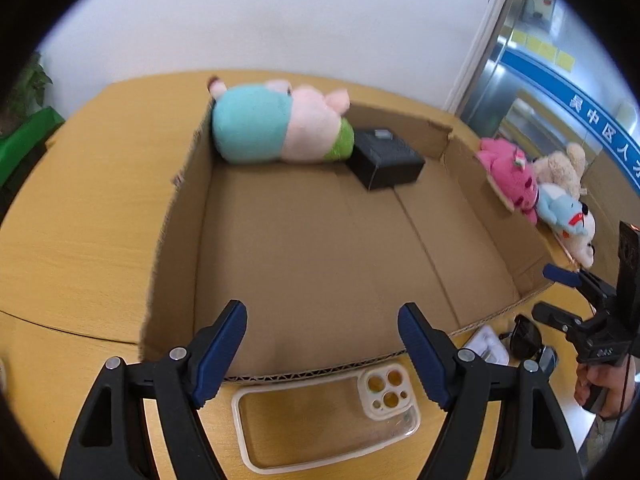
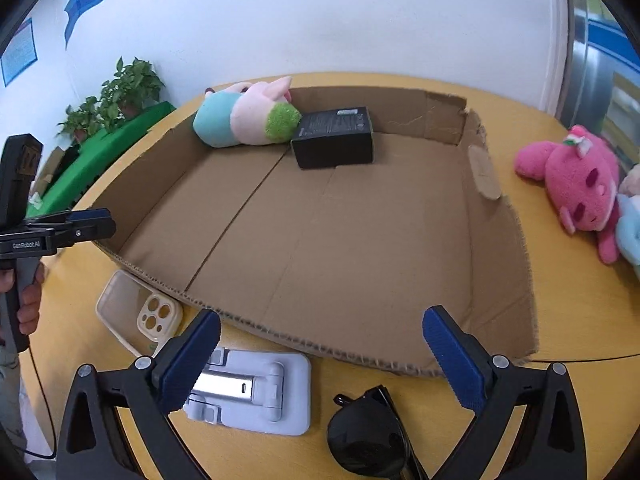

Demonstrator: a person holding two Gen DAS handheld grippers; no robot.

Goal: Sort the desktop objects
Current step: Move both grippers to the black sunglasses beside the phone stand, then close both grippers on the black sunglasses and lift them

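Observation:
A shallow cardboard tray [image 1: 320,240] [image 2: 340,240] lies on the round wooden table [image 1: 80,220]. In its far corner lie a pig plush [image 1: 276,128] [image 2: 248,120] and a black box [image 1: 386,158] [image 2: 334,142]. My left gripper [image 1: 322,320] is open and empty above a clear phone case [image 1: 324,424] [image 2: 136,312] at the tray's near edge. My right gripper [image 2: 320,328] is open and empty above a white phone stand [image 2: 252,392] and black sunglasses [image 2: 368,432] [image 1: 526,338]. Each gripper shows in the other's view, the right [image 1: 560,292] and the left [image 2: 92,222].
A pink plush [image 2: 576,188] [image 1: 508,176], a beige plush [image 1: 564,168] and a light blue plush [image 1: 564,210] lie on the table right of the tray. Green plants [image 2: 116,96] and a green surface stand beyond the table at left. A white wall is behind.

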